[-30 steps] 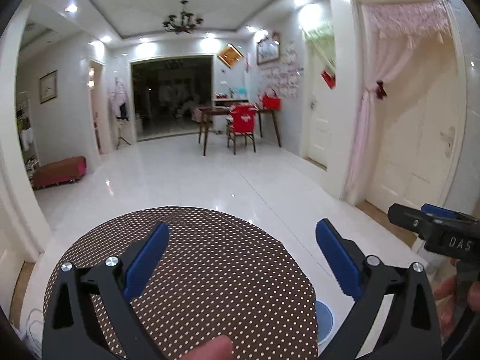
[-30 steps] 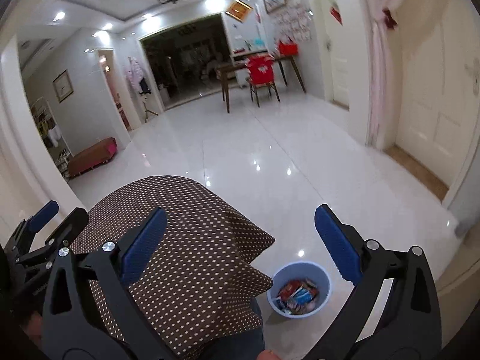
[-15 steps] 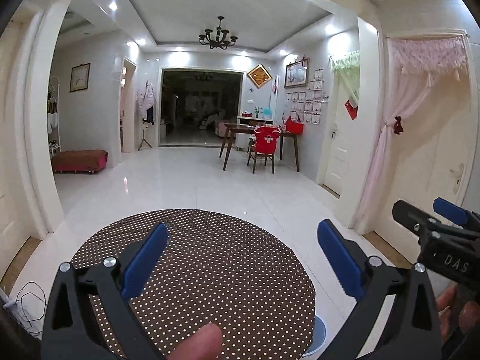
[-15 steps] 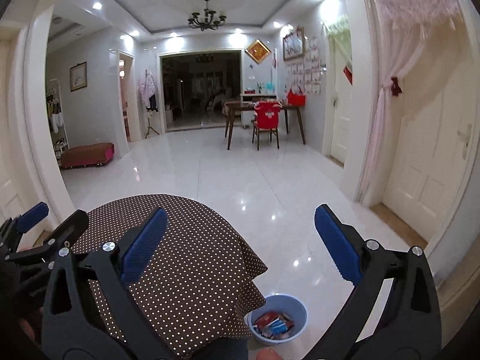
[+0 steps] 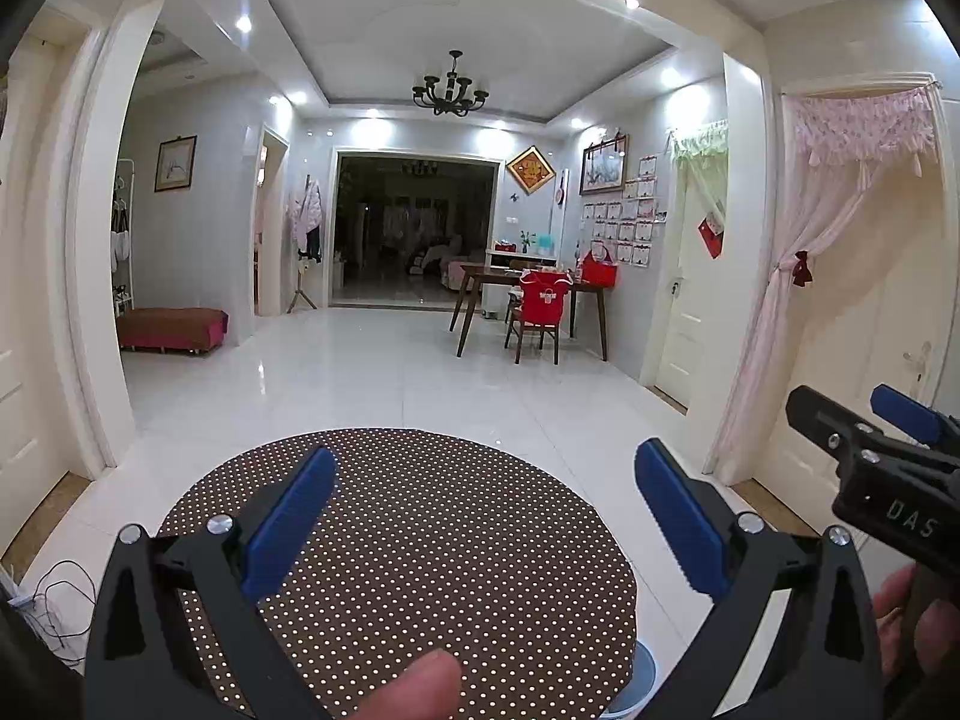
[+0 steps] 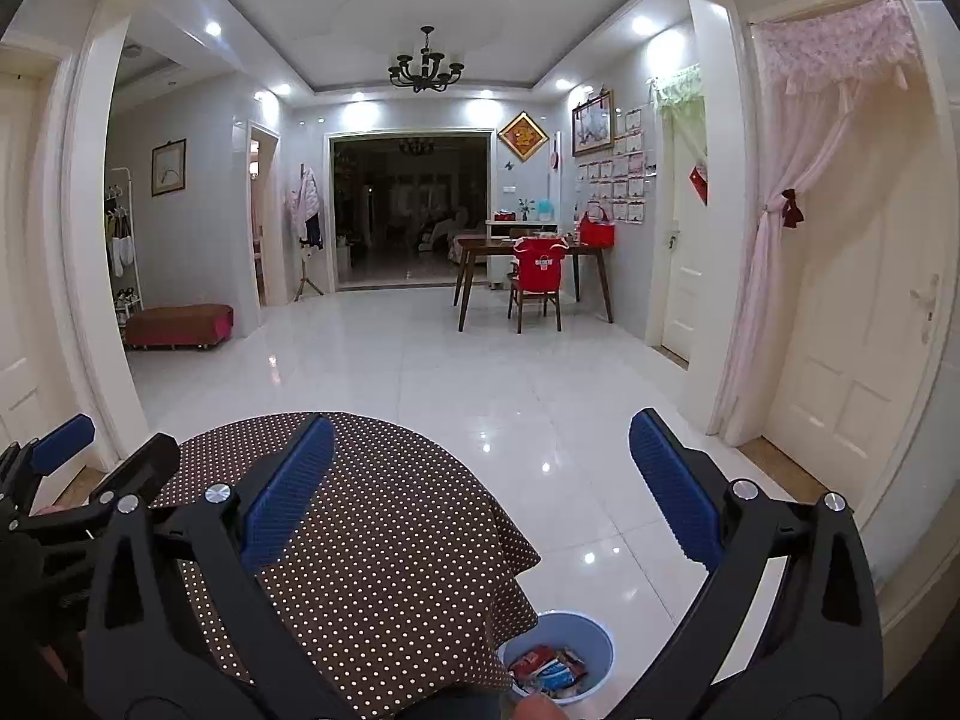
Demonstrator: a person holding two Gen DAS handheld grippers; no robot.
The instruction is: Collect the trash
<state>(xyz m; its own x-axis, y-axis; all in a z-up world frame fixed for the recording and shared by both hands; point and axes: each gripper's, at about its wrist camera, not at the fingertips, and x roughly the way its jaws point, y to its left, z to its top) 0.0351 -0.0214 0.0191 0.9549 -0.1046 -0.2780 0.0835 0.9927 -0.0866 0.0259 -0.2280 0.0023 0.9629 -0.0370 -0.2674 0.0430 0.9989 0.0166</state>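
The left gripper [image 5: 480, 510] is released, its blue fingers spread wide with nothing between them, held above the round table [image 5: 420, 540] in its brown dotted cloth. The right gripper [image 6: 480, 480] is likewise spread and empty, hovering over that table's right edge. Below and slightly right of the right gripper's centre, on the white floor [image 6: 480, 372] just beside the hanging cloth, stands a blue bin [image 6: 591, 648] holding the collected trash [image 6: 549, 669] of crumpled wrappers.
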